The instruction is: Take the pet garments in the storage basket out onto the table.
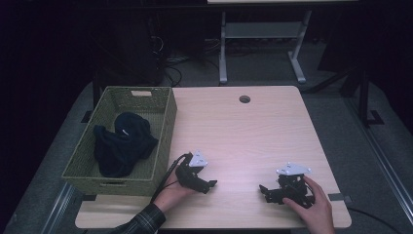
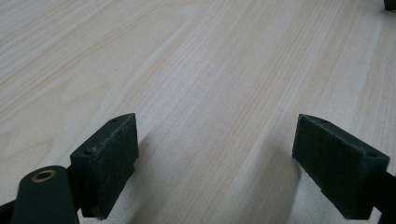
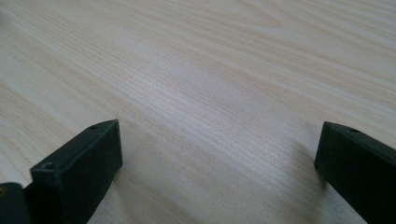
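Left gripper [image 1: 212, 184]: jaws spread wide, nothing between them, low over bare table [image 1: 243, 131], near left.
Right gripper [image 1: 263, 190]: jaws likewise apart and unloaded, near right.
Dark cloth [image 1: 122, 144]: heaped inside woven basket [image 1: 165, 129], far left, apparently already stowed.
Stance: both look parked.

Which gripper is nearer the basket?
Left. The left gripper sits just off the near right corner of the basket; the right gripper lies farther right on the table, by its near right corner.
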Demonstrator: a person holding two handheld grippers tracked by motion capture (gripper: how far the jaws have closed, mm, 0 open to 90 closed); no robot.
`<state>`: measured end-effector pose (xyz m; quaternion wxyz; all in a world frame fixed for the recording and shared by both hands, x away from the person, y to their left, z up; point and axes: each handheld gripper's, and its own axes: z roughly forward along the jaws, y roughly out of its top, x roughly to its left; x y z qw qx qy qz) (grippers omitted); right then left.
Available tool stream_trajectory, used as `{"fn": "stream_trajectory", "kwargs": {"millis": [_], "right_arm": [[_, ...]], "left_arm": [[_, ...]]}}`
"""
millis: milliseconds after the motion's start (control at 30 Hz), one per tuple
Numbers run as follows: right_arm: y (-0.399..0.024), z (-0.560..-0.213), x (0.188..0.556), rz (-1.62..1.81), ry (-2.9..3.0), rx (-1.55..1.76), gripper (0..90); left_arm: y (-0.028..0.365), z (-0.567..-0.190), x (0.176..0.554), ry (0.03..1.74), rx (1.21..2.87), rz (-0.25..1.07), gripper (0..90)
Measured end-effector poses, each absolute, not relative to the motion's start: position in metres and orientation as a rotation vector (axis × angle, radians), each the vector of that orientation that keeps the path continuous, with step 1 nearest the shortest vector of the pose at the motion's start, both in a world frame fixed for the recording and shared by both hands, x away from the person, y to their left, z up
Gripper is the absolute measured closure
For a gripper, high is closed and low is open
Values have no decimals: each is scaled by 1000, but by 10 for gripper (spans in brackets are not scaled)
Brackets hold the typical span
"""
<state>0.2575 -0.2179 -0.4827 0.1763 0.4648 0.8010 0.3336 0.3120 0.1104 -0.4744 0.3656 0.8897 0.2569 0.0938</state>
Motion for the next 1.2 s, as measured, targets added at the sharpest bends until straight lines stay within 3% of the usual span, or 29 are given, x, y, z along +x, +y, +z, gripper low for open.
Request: {"fn": "stream_trajectory", "kwargs": {"millis": [1200], "right_arm": [[-218,-483,258,947,2271,1311,5]], "left_arm": [[117,-450,317,687,2260,275,139]]}}
